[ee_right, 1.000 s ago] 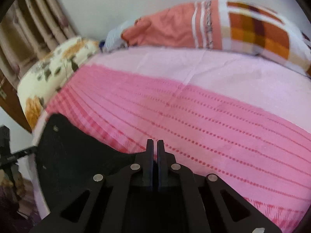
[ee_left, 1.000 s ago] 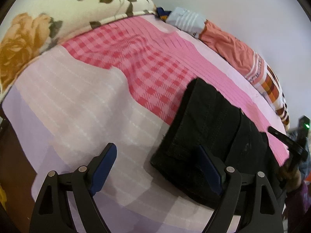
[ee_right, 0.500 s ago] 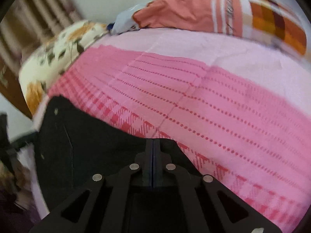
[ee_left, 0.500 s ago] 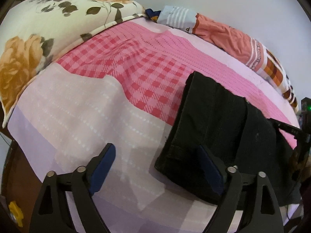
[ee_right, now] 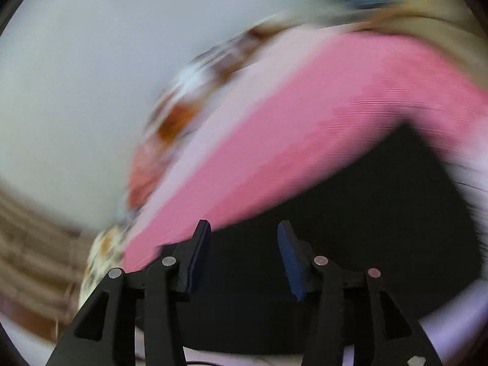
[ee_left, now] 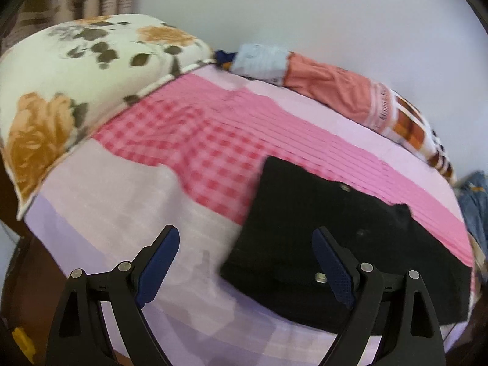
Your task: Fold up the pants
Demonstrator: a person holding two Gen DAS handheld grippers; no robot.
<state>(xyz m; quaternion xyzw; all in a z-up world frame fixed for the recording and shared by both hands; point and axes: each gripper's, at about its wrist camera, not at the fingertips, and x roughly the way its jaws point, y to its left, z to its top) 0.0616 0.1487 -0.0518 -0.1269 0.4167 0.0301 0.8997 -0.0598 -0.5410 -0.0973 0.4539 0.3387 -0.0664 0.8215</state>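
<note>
Black pants [ee_left: 320,228] lie folded into a flat rectangle on the pink bedspread [ee_left: 213,140], toward the bed's near right side. My left gripper [ee_left: 245,262] hovers above the pants' near left corner, open, with nothing between its blue pads [ee_left: 158,262]. The right wrist view is heavily blurred: the black pants [ee_right: 366,213] fill its lower right. My right gripper [ee_right: 244,259] is over them and its jaws are opening, with a clear gap and no cloth pinched between the pads [ee_right: 291,259].
A floral pillow [ee_left: 76,85] lies at the bed's far left. An orange, checked bundle of bedding [ee_left: 350,97] runs along the wall at the back. Blue denim [ee_left: 472,207] hangs off the bed's right edge. The bed's near edge drops away below my left gripper.
My left gripper has lifted and drawn back, so more of the bed shows. My right gripper, shut before, has opened and swung sharply, blurring its view.
</note>
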